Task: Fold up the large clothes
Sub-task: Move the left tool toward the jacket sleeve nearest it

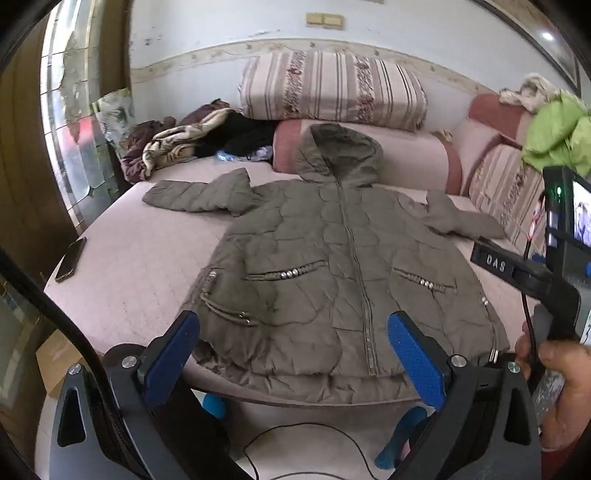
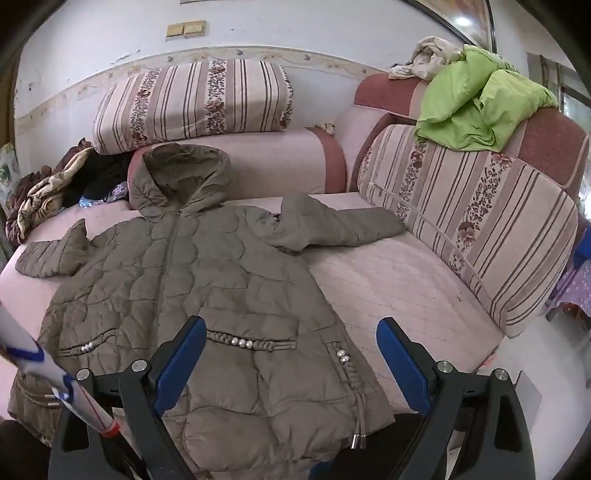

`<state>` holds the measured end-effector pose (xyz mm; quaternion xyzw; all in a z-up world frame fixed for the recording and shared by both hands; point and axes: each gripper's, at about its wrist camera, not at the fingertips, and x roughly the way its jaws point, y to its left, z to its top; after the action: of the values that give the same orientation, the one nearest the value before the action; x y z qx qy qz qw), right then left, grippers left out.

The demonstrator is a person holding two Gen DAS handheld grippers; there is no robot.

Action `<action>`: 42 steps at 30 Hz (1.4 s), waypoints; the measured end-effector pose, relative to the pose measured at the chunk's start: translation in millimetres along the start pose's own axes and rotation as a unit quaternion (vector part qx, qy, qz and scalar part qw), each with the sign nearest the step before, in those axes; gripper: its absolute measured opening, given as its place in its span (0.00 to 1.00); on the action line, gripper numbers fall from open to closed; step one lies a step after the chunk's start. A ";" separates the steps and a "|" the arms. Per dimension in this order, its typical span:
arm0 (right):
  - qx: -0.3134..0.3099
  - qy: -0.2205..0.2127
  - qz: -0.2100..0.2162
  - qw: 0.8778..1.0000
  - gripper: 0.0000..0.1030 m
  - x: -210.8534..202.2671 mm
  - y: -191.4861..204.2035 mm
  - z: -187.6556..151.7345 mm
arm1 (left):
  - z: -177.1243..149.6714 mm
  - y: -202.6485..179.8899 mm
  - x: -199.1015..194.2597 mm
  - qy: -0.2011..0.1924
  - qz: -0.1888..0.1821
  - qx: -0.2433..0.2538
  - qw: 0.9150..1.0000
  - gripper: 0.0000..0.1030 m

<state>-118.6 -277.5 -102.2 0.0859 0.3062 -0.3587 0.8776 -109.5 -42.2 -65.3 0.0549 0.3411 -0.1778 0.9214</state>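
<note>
Both wide apart: the left hand-held gripper (image 1: 291,350) and right hand-held gripper (image 2: 291,360) hover over the hem of the puffy, quilted olive jacket (image 1: 332,266), spread flat ahead, hood farthest away.

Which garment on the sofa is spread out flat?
The olive quilted hooded jacket, sleeves out on the seat; the lime green jacket lies crumpled on the backrest.

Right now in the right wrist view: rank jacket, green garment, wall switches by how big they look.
1. jacket, by far the largest
2. green garment
3. wall switches, smallest

The jacket lies nearest the camera and the switches farthest, so this is apparent size only.
</note>
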 end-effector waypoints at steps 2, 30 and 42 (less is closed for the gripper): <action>0.000 0.003 -0.001 1.000 0.95 3.6 -3.1 -1.2 | -1.2 -4.5 7.2 0.009 -0.002 0.008 1.000 0.98; -0.028 0.082 0.032 0.996 0.92 37.1 13.9 -18.2 | 20.2 10.4 42.0 -0.027 -0.039 0.015 0.999 0.98; -0.065 0.054 0.038 0.996 0.92 25.3 64.3 -7.6 | 48.4 78.3 74.5 -0.030 0.051 0.021 0.998 0.99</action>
<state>-64.3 -242.5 -127.8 0.0597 0.3724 -0.2996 0.8764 1.0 -1.7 -78.3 0.0866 0.3065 -0.1394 0.9376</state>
